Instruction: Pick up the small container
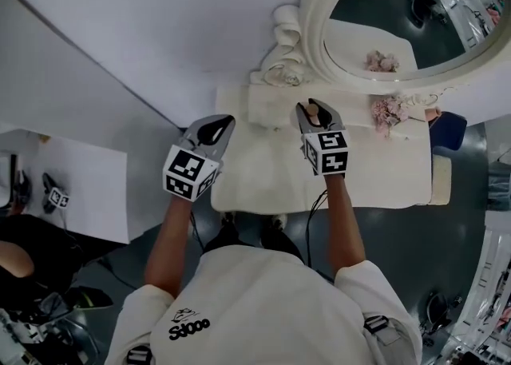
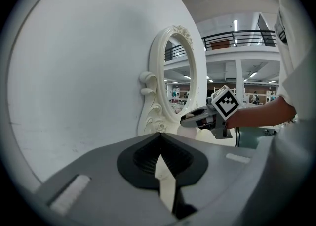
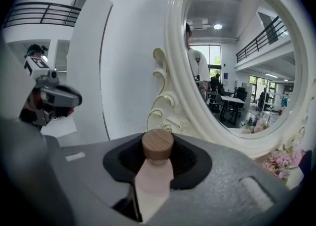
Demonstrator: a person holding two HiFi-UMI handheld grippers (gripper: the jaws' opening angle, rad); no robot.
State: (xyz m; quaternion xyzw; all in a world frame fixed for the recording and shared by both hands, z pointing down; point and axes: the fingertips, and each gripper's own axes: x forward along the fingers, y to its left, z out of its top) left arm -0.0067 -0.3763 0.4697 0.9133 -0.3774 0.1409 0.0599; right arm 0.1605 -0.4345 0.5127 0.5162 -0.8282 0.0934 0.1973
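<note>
Small container point(image 3: 154, 173) sits clamped between the fingers of the right gripper point(image 3: 157, 159): pale pink body, with a round brown cap point(image 3: 158, 144) standing up out of the dark pads. I see it upright in the right gripper view, cap topmost, gripped at the body below the cap. From the head view the right gripper point(image 1: 313, 109) is over the back part of the white dressing table point(image 1: 263, 176), near the base of the ornate mirror point(image 1: 319, 32), and only the brown top of the small container point(image 1: 313, 114) peeks out between the two jaws. The left gripper view catches the right gripper point(image 2: 190, 118) from the side, and there it looks raised off the tabletop, level with the lower edge of the mirror frame point(image 2: 157, 71). Left gripper point(image 1: 219, 124) hangs at the table's left front corner, well apart from the right one. Its fingers are together with nothing between them; in its own view the left gripper point(image 2: 159, 146) shows only a thin slit lower down, with the cream surface showing through. Pink flowers point(image 1: 389, 110) lie on the table to the right of the right gripper, against the mirror; I also see them at the lower right of the right gripper view point(image 3: 281, 160). The mirror glass reflects a person and a hall with desks.
</note>
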